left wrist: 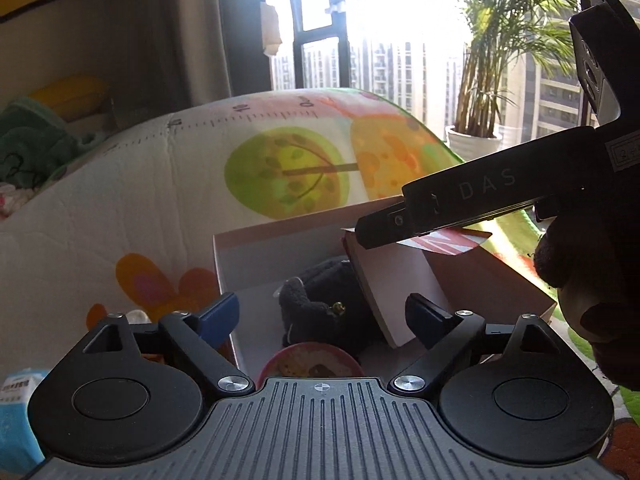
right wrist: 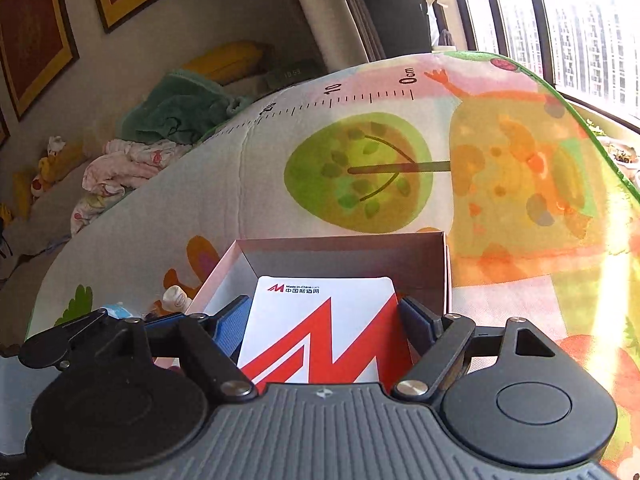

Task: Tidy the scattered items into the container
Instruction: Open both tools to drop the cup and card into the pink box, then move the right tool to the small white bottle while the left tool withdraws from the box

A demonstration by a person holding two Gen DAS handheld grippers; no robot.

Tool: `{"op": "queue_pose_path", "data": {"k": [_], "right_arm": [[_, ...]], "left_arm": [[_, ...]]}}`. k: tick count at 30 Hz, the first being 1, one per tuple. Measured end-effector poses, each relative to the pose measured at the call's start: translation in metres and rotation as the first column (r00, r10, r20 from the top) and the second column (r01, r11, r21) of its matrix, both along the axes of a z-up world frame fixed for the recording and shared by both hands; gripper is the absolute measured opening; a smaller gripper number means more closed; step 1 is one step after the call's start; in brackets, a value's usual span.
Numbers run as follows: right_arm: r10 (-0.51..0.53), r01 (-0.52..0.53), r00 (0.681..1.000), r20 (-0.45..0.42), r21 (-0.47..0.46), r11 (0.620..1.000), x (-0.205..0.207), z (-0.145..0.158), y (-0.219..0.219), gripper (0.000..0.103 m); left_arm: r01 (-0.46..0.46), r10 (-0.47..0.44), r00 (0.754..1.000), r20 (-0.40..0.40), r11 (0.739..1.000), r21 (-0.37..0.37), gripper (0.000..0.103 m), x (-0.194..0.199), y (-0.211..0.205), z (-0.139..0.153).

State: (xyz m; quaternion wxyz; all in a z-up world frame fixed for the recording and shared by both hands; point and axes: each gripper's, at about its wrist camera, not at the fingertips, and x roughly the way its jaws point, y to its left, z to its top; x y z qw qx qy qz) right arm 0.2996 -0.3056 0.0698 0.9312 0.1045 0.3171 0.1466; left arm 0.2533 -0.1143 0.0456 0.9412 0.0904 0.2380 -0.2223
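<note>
An open cardboard box (left wrist: 256, 264) stands on the colourful play mat (left wrist: 160, 200). Inside it lie a black plush toy (left wrist: 320, 300) and a round red-rimmed item (left wrist: 310, 362). My left gripper (left wrist: 322, 314) is open and empty, just above the box's near edge. My right gripper (right wrist: 320, 320) is shut on a white notebook with a red zigzag logo (right wrist: 324, 332) and holds it tilted over the box (right wrist: 344, 248). In the left wrist view the notebook (left wrist: 396, 284) stands on edge in the box under the right gripper's body (left wrist: 472, 200).
A small white bottle (right wrist: 176, 300) and a blue packet (left wrist: 16, 420) lie on the mat left of the box. Clothes (right wrist: 120, 176) and plush toys are piled beyond the mat. A potted palm (left wrist: 480, 80) stands by the window.
</note>
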Motion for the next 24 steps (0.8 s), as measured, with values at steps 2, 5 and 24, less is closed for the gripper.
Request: {"op": "queue_pose_path", "data": {"k": [2, 5, 24], "right_arm": [[0.002, -0.002, 1.0, 0.001, 0.007, 1.0, 0.001, 0.001, 0.002, 0.085], [0.005, -0.005, 1.0, 0.017, 0.014, 1.0, -0.008, 0.004, 0.002, 0.087], [0.171, -0.143, 0.982, 0.084, -0.268, 0.953, -0.098, 0.014, 0.099, 0.087]], "left_arm": [[0.016, -0.016, 1.0, 0.009, 1.0, -0.002, 0.095, -0.01, 0.002, 0.004], [0.022, -0.022, 1.0, 0.015, 1.0, -0.003, 0.096, -0.022, 0.006, 0.006], [-0.483, 0.478, 0.874, -0.083, 0.874, -0.053, 0.102, -0.13, 0.184, -0.03]]}}
